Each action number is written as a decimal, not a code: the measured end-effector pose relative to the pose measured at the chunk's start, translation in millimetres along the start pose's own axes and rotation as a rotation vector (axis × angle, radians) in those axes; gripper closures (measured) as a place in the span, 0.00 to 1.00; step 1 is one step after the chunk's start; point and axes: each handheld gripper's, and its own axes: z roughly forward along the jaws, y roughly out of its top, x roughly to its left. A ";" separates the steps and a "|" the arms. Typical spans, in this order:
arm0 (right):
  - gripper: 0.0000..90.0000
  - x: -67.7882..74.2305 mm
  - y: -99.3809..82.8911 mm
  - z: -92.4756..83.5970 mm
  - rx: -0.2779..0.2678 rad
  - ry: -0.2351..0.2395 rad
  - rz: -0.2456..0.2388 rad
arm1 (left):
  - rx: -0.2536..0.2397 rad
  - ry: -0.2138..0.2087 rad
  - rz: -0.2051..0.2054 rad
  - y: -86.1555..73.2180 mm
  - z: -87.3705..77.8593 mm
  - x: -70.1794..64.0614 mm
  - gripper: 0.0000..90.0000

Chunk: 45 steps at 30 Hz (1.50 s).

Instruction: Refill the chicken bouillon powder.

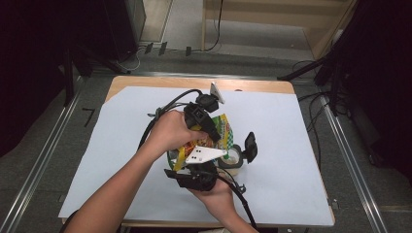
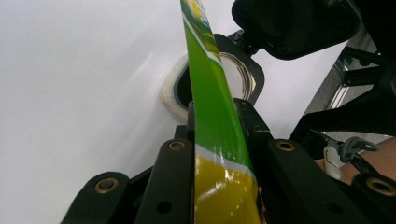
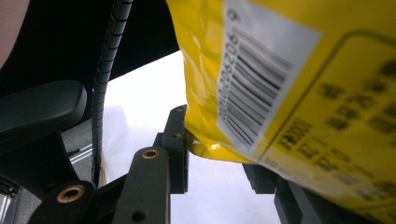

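Near the centre of the worktop (image 1: 301,145), the thin, crinkly snack bag (image 1: 221,130) looks light, soft and slippery, so its flat sealed edges are the safest hold: the left gripper (image 2: 217,135) is clamped on its green edge and the right gripper (image 3: 217,156) on its yellow corner, at 6 o'clock.

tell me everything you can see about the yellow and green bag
The bag is a glossy plastic packet, yellow and green, with a white barcode label on its yellow side. It is held above the white sheet, standing on edge. The left gripper pinches its green edge; the right gripper clamps a yellow corner.
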 end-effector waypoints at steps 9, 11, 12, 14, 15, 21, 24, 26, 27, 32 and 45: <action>0.74 0.3 0.1 -0.4 0.002 -0.002 0.001 | 0.006 -0.007 -0.006 0.5 0.5 1.2 0.87; 0.74 0.2 0.2 -0.7 0.003 -0.003 0.000 | 0.004 -0.007 -0.007 0.6 0.8 1.5 0.87; 0.74 0.2 0.2 -0.8 0.003 -0.002 0.002 | 0.003 -0.008 -0.008 0.6 1.0 1.2 0.87; 0.74 0.2 0.1 -0.9 0.004 -0.002 0.001 | -0.001 -0.008 -0.013 0.6 1.2 0.2 0.87; 0.74 0.3 0.0 -1.0 0.003 -0.003 0.001 | 0.001 -0.008 -0.009 0.6 1.0 0.1 0.87; 0.74 0.0 -0.9 -0.9 -0.007 -0.008 -0.006 | 0.003 -0.003 -0.009 0.3 0.6 -3.1 0.88; 0.74 0.2 -1.2 -0.9 -0.010 -0.004 0.001 | 0.003 0.002 -0.001 0.6 0.4 -4.3 0.88; 0.74 0.1 -1.4 -1.0 -0.011 -0.005 0.002 | 0.001 0.003 0.000 0.8 0.1 -4.8 0.88; 0.74 -0.1 -1.4 -1.0 -0.011 -0.005 0.002 | -0.002 0.002 -0.001 0.6 0.1 -5.3 0.88; 0.74 0.0 -2.3 -1.0 -0.016 -0.004 0.008 | -0.005 0.016 0.010 0.2 -0.9 -7.8 0.90; 0.76 -0.5 -4.6 -0.2 -0.018 0.005 0.029 | -0.005 0.046 0.020 1.2 -3.2 -14.0 0.95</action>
